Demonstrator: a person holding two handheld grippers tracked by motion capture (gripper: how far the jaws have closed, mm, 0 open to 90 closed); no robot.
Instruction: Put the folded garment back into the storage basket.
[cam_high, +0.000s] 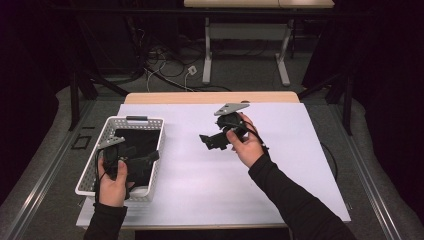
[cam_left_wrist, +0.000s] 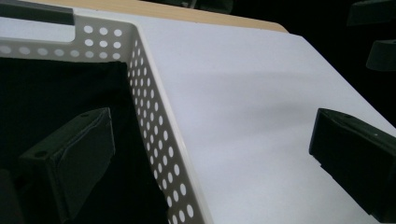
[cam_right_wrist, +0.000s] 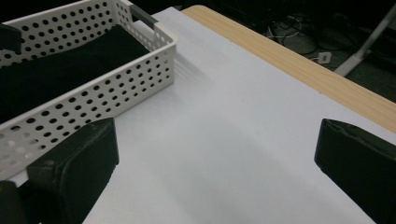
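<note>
Black long sleeves, black tongs (cam_high: 209, 141) with blocky jaws, grey three-cornered top plates, trailing black cables

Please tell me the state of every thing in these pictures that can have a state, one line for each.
left gripper: open, nothing held, over the basket.
right gripper: open, nothing held, above the white sheet.
white basket: upright, dark cloth inside.
dark cloth: lying flat in the basket.
white sheet: flat on the table.

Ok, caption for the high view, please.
Left gripper open over a white basket of black cloth; right gripper open above the white table.
</note>
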